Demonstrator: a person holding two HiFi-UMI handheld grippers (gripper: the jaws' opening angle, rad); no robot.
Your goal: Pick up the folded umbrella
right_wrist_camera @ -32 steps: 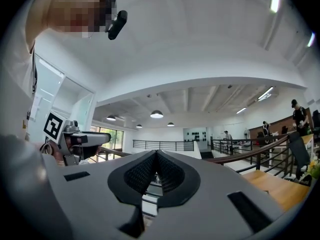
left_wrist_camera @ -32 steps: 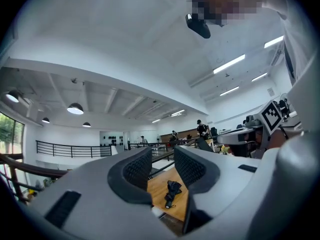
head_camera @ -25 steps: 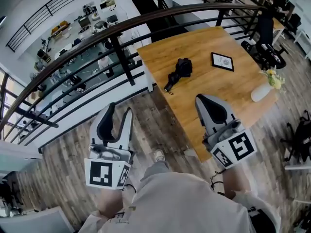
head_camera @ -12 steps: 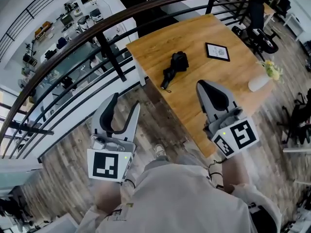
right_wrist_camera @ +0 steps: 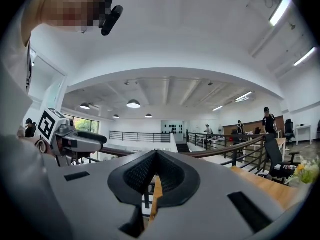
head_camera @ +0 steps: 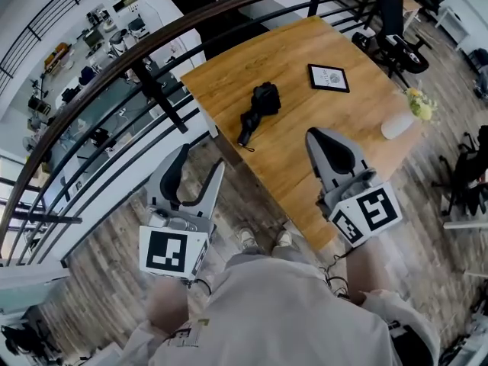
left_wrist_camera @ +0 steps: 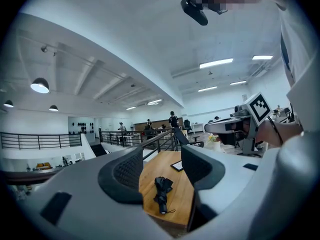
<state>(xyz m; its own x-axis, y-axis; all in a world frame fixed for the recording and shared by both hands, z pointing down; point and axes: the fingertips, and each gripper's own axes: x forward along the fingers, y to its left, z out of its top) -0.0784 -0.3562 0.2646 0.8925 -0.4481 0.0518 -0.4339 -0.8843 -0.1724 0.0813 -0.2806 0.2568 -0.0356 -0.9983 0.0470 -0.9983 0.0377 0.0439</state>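
Well short of the folded umbrella (head_camera: 258,110) yet nearer, has just spread the empty left gripper (head_camera: 200,157) for grasping, with the right gripper (head_camera: 316,136) pressed together.

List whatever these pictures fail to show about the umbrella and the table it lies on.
- Folded umbrella: strap fastened or loose, too small in the head view.
- Same umbrella, right gripper view: hidden behind the right gripper's own body, jaws shut.
- Framed card: print too small to read, head view.
- Table: legs hidden under its top, head view.
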